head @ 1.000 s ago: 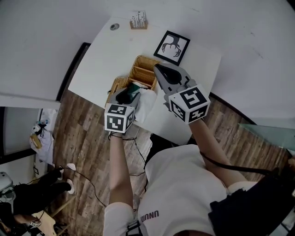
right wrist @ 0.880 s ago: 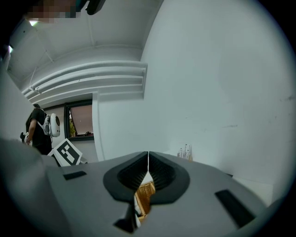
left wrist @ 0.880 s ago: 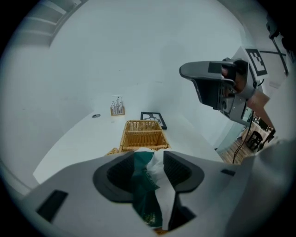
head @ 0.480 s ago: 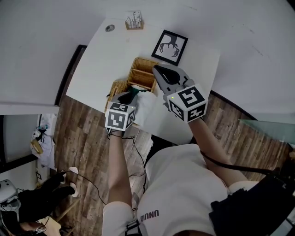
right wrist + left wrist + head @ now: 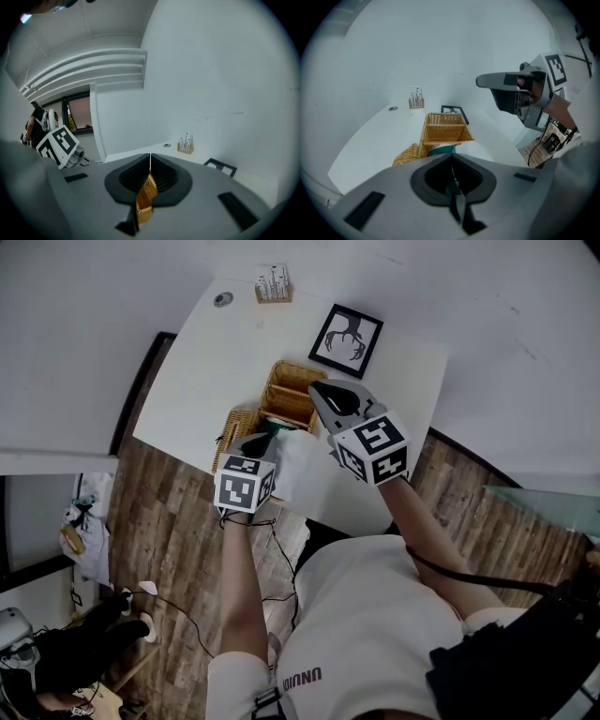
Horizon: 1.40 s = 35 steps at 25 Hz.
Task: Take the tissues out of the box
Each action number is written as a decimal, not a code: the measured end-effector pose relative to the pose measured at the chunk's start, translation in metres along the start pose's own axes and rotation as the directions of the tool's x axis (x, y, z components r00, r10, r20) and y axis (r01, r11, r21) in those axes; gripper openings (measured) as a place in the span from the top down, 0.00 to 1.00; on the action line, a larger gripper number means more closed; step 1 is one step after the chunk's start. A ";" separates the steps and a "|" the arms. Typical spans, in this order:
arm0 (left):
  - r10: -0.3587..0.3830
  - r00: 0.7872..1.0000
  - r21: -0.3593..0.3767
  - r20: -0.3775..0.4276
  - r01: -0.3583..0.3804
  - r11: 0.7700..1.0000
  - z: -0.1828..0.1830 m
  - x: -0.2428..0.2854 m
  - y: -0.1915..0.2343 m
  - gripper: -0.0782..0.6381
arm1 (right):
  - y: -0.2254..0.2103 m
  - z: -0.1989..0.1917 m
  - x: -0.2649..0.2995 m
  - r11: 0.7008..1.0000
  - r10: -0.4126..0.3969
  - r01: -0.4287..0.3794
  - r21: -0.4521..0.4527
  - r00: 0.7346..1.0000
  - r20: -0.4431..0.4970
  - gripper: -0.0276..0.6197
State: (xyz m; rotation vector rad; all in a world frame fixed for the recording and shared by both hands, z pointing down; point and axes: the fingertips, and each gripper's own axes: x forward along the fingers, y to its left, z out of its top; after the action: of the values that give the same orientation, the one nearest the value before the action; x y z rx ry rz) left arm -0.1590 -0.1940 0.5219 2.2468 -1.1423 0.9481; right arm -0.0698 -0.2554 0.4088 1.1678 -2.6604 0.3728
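1. Where the white tissue (image 5: 296, 454) spills out of the teal box (image 5: 271, 427), it lies close to the near edge of the desk (image 5: 211, 362), about midway along. Its long axis runs from the box mouth toward that edge.
2. The left gripper (image 5: 451, 159) is right at the box, with its tips over the teal end and the loose tissue just to its right. It is plainly the nearer hand.
3. Its jaws have just been closing and are pressed together. Only a teal sliver shows in the slit behind the tips, and I cannot tell whether a ply of tissue is caught there.
4. The right gripper (image 5: 150, 160) hangs over the rectangular wicker basket (image 5: 281, 381) beyond the box, with its jaws together on nothing. The wicker in its slit looks to be that basket seen through the gap.
5. A lower, rounder basket (image 5: 236, 420) sits just beside the box, toward the desk's near left corner. A framed picture (image 5: 349, 337) lies nearer the far edge.
6. As I judge it, the coming pull should go up and away from the box mouth. If the pinch has missed the tissue, which lies to the right of the tips, the left gripper must reopen and shift that way.
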 end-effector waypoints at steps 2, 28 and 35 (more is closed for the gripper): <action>0.002 1.000 -0.005 0.017 -0.002 1.000 0.002 -0.002 0.000 0.87 | 0.001 -0.011 0.005 1.000 0.011 -0.011 0.007 1.000 -0.027 0.93; -0.082 0.969 -0.173 0.234 0.125 0.977 0.013 -0.032 -0.011 0.88 | 0.001 -0.113 0.037 0.992 0.114 -0.097 0.075 0.954 -0.276 0.93; -0.080 0.963 -0.169 0.257 0.126 0.978 0.016 -0.040 -0.014 0.88 | 0.000 -0.112 0.036 0.990 0.126 -0.106 0.090 0.955 -0.267 0.93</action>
State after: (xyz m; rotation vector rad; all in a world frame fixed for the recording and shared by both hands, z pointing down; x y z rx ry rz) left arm -0.1580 -0.1757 0.4806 2.2923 -1.1511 0.5061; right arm -0.0834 -0.2449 0.5249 0.9057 -2.4965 0.6116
